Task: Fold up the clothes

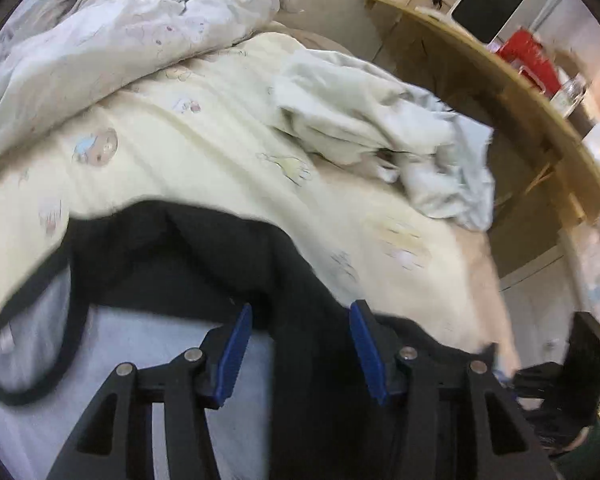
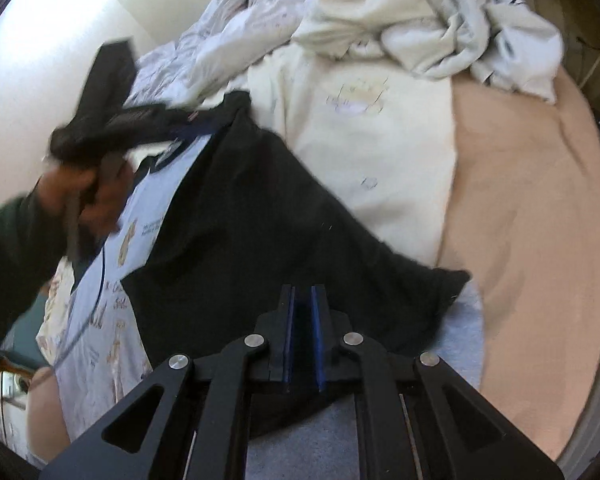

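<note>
A pale blue T-shirt (image 2: 112,304) with black sleeves, black collar trim and small printed figures is lying on a cream bedsheet (image 2: 364,152). The right gripper (image 2: 303,300) is pinching the black sleeve (image 2: 284,216) between nearly closed fingers. The left gripper (image 1: 300,320) is hanging above the shirt, fingers spread wide.

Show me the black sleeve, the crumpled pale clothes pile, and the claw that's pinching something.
black sleeve (image 2: 284,216): right wrist view, middle of the dark cloth.
crumpled pale clothes pile (image 1: 380,112): left wrist view, centre of the heap.
right claw (image 2: 303,304): right wrist view, between the blue pads, pinching the sleeve.
</note>
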A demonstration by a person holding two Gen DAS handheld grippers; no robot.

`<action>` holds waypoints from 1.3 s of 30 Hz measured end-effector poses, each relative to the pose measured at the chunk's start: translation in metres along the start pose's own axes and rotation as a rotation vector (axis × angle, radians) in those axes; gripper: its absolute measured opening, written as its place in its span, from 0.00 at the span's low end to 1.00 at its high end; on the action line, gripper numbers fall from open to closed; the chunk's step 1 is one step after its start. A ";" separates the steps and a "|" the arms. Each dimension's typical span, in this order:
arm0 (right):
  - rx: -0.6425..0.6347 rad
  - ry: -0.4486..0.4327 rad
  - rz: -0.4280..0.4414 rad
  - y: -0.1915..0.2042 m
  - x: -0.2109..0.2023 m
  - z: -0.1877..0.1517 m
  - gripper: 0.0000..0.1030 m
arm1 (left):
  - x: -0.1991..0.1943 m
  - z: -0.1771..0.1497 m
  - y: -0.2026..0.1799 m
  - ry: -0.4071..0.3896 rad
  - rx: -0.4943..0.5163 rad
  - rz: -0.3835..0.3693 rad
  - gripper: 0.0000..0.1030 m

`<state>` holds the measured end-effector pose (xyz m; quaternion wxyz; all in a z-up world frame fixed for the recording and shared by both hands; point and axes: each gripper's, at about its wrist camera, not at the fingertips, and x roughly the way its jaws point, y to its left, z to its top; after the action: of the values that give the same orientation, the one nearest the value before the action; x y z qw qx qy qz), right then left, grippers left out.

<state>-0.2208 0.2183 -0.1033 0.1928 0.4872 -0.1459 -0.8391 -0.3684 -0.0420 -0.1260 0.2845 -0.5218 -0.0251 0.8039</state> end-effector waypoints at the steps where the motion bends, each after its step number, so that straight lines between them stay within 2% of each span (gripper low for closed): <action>1: -0.010 0.001 -0.006 0.000 0.001 0.000 0.10 | 0.012 0.004 0.003 0.054 -0.016 -0.031 0.50; 3: -0.013 0.007 -0.011 -0.003 0.002 0.002 0.10 | 0.026 0.010 0.002 0.107 -0.018 -0.063 0.50; 11: 0.011 0.035 -0.045 -0.010 0.014 0.004 0.07 | 0.049 0.047 0.000 0.037 -0.043 -0.153 0.55; 14: 0.000 0.031 -0.065 -0.010 0.014 0.003 0.07 | 0.053 0.057 0.006 -0.001 -0.095 -0.217 0.55; 17: -0.017 0.031 -0.095 -0.010 0.014 0.002 0.05 | 0.055 0.058 0.018 0.039 -0.140 -0.270 0.55; 20: -0.021 0.026 -0.131 -0.012 0.012 0.002 0.02 | 0.040 0.058 0.023 0.030 -0.105 -0.249 0.55; 24: -0.015 0.024 -0.129 -0.016 0.007 0.004 0.01 | 0.018 0.059 0.031 0.009 -0.066 -0.212 0.55; 27: -0.012 0.024 -0.133 -0.017 0.005 0.003 0.01 | -0.003 0.068 0.059 -0.095 -0.138 -0.108 0.56; 29: -0.004 0.027 -0.122 -0.020 0.002 0.003 0.02 | -0.012 0.068 0.070 -0.121 -0.175 -0.087 0.58; 31: 0.013 0.022 -0.083 -0.024 -0.004 0.001 0.07 | -0.018 0.065 0.073 -0.138 -0.192 -0.088 0.58; 33: 0.003 0.001 -0.029 -0.022 -0.014 -0.001 0.10 | -0.023 0.053 0.060 -0.124 -0.140 -0.124 0.59; 35: -0.028 -0.021 0.019 -0.017 -0.024 -0.003 0.10 | -0.023 0.031 0.039 -0.070 -0.024 -0.121 0.59; 36: -0.045 -0.016 0.015 -0.014 -0.024 -0.005 0.10 | -0.023 0.021 0.028 -0.043 0.034 -0.119 0.59; 37: -0.057 -0.005 0.007 -0.013 -0.022 -0.006 0.10 | -0.020 0.010 0.018 -0.014 0.089 -0.099 0.59; 39: -0.051 0.053 -0.027 -0.018 -0.010 -0.010 0.10 | -0.003 -0.010 0.004 0.052 0.184 0.022 0.59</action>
<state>-0.2111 0.2384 -0.1087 0.1976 0.5061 -0.1130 -0.8319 -0.3601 -0.0494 -0.1293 0.3228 -0.5143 0.0621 0.7921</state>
